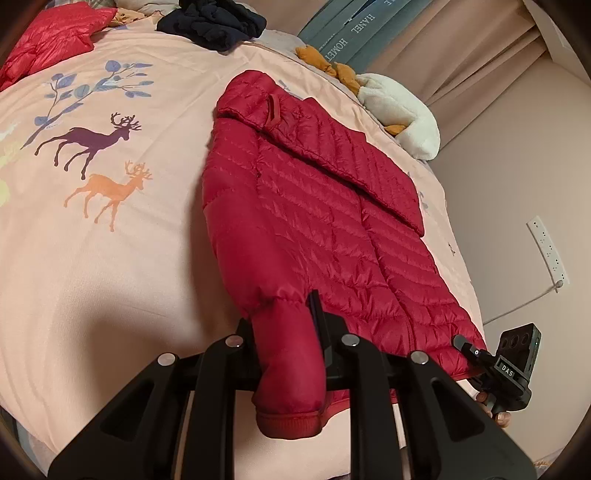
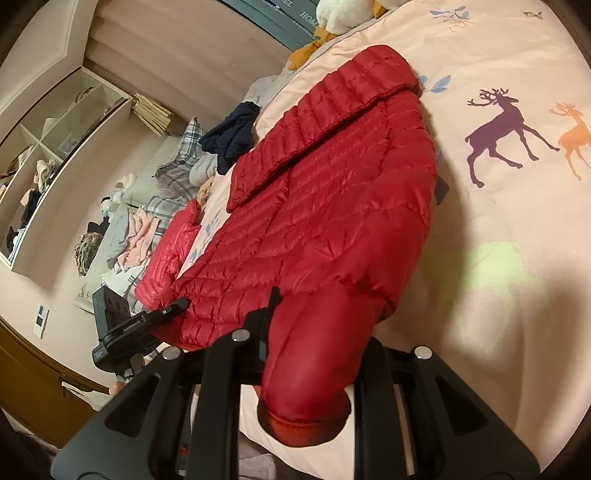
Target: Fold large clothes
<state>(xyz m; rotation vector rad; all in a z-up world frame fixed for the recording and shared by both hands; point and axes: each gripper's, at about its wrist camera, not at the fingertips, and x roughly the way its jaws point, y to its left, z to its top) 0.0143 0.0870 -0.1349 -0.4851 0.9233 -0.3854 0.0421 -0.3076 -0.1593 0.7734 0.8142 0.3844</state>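
Observation:
A red quilted down jacket (image 1: 314,206) lies flat on the pink bed cover (image 1: 110,258), one sleeve folded across its chest; it also shows in the right wrist view (image 2: 332,192). My left gripper (image 1: 286,339) is shut on a red sleeve cuff (image 1: 291,376) at the bed's near edge. My right gripper (image 2: 314,325) is shut on the sleeve cuff (image 2: 310,387) in its own view. The right gripper shows in the left wrist view (image 1: 495,362) at the jacket's hem corner. The left gripper shows in the right wrist view (image 2: 147,317) at the hem.
A second red jacket (image 1: 48,40) and a dark navy garment (image 1: 214,22) lie at the far end of the bed. A white and orange plush toy (image 1: 399,107) sits by the bed's far edge. Piled clothes (image 2: 125,236) and open shelves (image 2: 48,147) stand beside the bed.

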